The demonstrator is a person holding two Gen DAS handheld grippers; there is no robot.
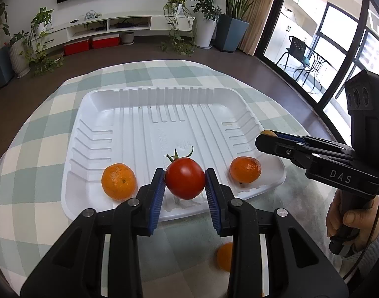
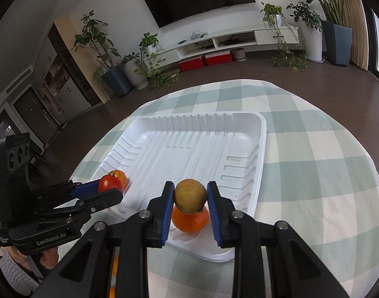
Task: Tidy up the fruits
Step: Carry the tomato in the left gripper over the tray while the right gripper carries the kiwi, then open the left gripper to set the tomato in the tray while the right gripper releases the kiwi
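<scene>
My left gripper (image 1: 185,182) is shut on a red tomato (image 1: 185,178) with a green stem, held over the near edge of the white foam tray (image 1: 149,104). Two oranges lie in the tray, one at the near left (image 1: 118,181) and one at the near right (image 1: 245,169). My right gripper (image 2: 190,196) is shut on a yellow-green round fruit (image 2: 190,195), held just above the near-right orange (image 2: 190,221). It also shows in the left wrist view (image 1: 266,137) at the tray's right rim. The left gripper with the tomato (image 2: 110,184) shows in the right wrist view.
The tray (image 2: 261,134) sits on a round table with a green-and-cream checked cloth (image 1: 40,154). Another orange (image 1: 224,256) lies on the cloth in front of the tray, under my left gripper. A hand (image 1: 350,221) holds the right gripper.
</scene>
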